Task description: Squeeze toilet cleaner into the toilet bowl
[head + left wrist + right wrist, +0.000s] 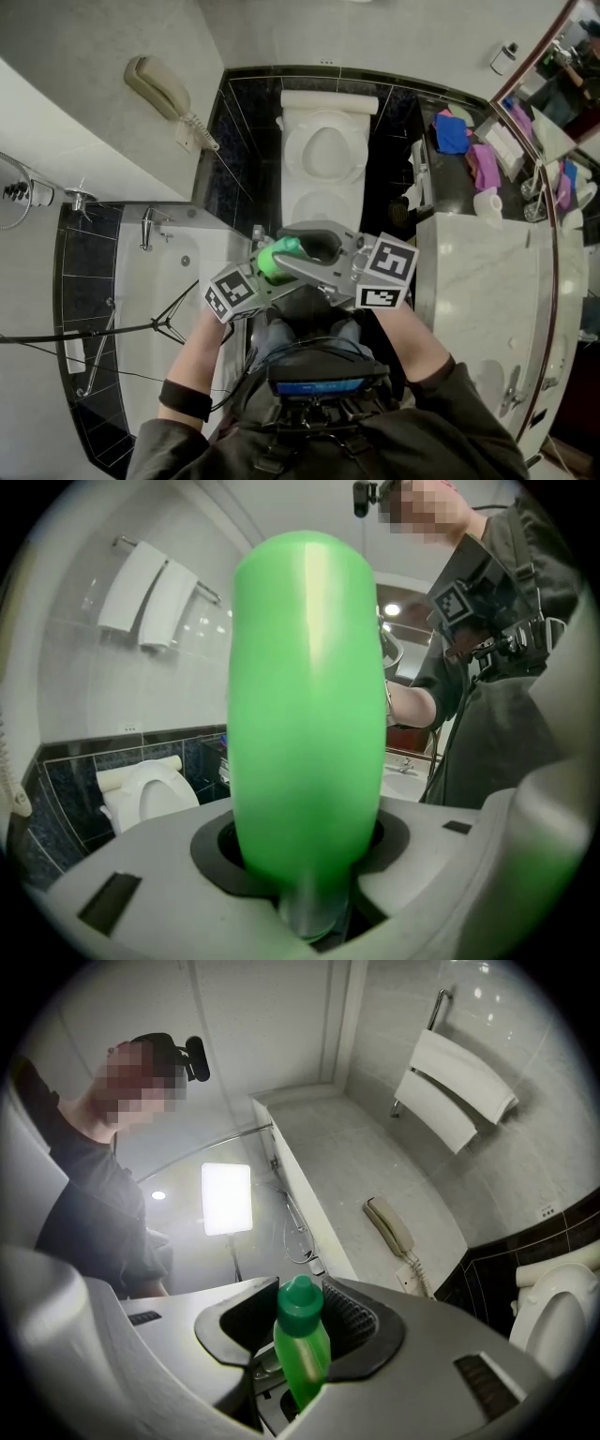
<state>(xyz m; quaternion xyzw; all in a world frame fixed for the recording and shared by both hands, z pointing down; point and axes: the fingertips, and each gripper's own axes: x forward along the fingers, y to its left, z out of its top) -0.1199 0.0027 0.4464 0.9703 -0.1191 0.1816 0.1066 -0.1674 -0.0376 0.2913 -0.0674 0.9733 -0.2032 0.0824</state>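
A green toilet cleaner bottle (pixel 276 260) is held in the air between my two grippers, just in front of the white toilet (pixel 325 150), whose seat shows an open bowl. My left gripper (pixel 267 274) is shut on the bottle's body (pixel 307 705), which fills the left gripper view. My right gripper (pixel 302 251) comes in from the right; its black pads (pixel 354 1321) press on the bottle's neck just under the darker green cap (pixel 300 1299). The toilet also shows low at the left (pixel 145 794) and at the far right (pixel 553 1312).
A wall phone (pixel 159 86) hangs at upper left above a bathtub (pixel 155 281). A marble counter (pixel 487 272) with coloured cloths (pixel 453 132) runs along the right. White towels (pixel 150 591) hang on a rail. The person's legs stand directly below the grippers.
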